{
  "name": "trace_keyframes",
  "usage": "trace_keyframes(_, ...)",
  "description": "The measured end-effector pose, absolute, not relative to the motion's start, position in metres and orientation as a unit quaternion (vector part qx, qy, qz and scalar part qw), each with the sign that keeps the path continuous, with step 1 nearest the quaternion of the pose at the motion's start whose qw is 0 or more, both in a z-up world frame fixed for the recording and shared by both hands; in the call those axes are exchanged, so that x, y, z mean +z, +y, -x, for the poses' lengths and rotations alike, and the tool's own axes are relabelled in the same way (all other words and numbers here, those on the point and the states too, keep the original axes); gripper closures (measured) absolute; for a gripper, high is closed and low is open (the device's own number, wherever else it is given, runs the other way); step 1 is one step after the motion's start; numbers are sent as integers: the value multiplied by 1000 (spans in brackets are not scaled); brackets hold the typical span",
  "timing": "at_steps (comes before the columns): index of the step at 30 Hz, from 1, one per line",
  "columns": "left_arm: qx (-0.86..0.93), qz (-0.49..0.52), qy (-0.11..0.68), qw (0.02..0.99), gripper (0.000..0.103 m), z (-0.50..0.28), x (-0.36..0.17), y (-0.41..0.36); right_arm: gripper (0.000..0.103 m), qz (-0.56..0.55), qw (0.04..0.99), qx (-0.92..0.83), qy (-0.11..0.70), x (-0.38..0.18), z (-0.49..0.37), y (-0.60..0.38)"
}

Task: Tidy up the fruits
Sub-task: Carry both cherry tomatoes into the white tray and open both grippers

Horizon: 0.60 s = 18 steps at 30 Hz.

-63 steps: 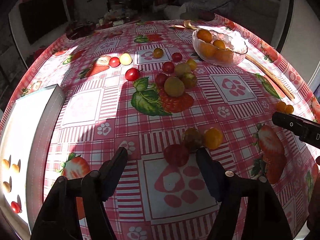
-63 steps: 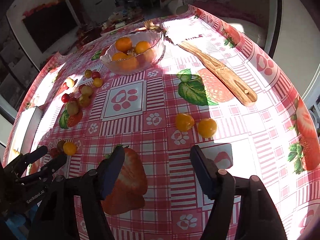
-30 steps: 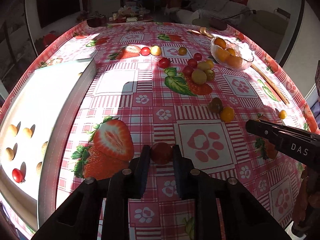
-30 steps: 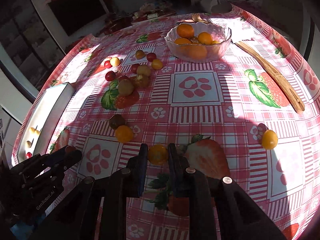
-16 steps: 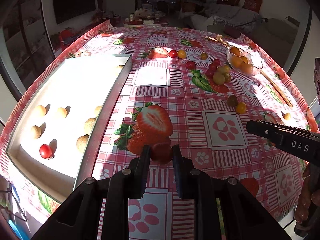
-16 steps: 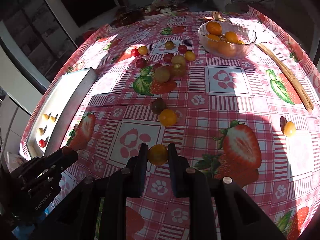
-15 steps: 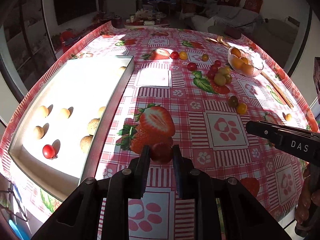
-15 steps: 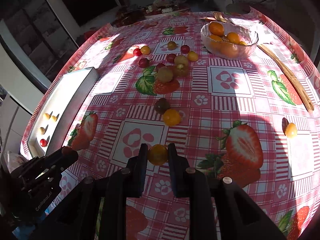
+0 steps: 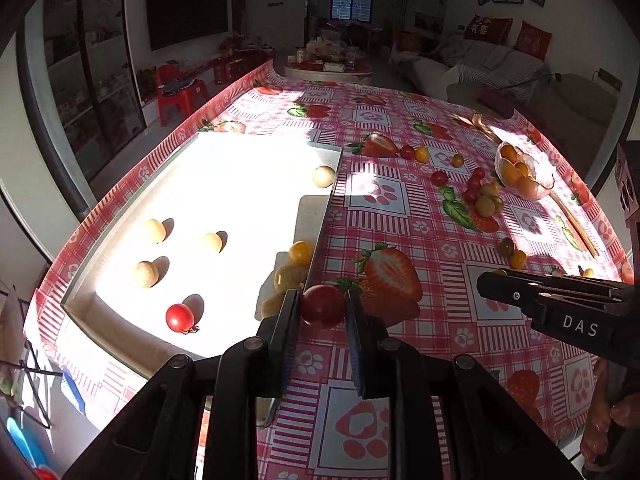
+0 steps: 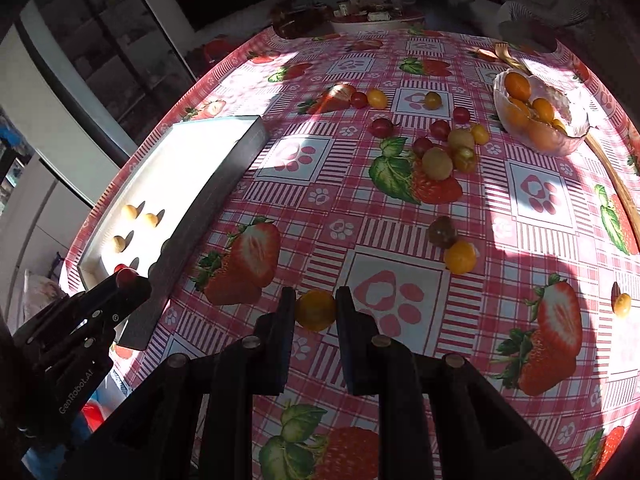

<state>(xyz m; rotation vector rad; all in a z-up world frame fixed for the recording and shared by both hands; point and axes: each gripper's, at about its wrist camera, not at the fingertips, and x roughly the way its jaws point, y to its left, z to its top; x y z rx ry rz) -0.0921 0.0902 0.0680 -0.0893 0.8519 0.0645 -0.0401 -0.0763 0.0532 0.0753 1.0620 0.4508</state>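
Observation:
My left gripper (image 9: 322, 312) is shut on a red cherry tomato (image 9: 323, 306) and holds it in the air at the right wall of the white tray (image 9: 120, 236). The tray holds several pale round fruits, a red tomato (image 9: 179, 317) and a yellow one (image 9: 300, 252). My right gripper (image 10: 316, 310) is shut on a yellow cherry tomato (image 10: 315, 309) above the tablecloth. The left gripper (image 10: 126, 280) with its red tomato also shows in the right wrist view, by the tray's (image 10: 176, 168) near corner.
Loose tomatoes cluster mid-table (image 10: 438, 162), with a dark one (image 10: 442, 231) and a yellow one (image 10: 460, 257) closer. A glass bowl (image 10: 576, 130) of orange fruits stands far right, a wooden spoon (image 10: 616, 188) beside it. One yellow tomato (image 10: 621, 305) lies at the right edge.
Both grippers closed on their tomatoes and lifted them. The left one has carried the red tomato leftward to the tray's edge; the right one has moved left with the yellow tomato.

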Motion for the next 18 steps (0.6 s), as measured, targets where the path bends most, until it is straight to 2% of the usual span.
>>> trace_keyframes(10,61,43,401,913,79,70,88,141,81,-23,825,259,502,71,14,-30)
trace_keyframes(18,81,42,428,899,79,20,85,183,81,-13,811,296,504,84,-25,15)
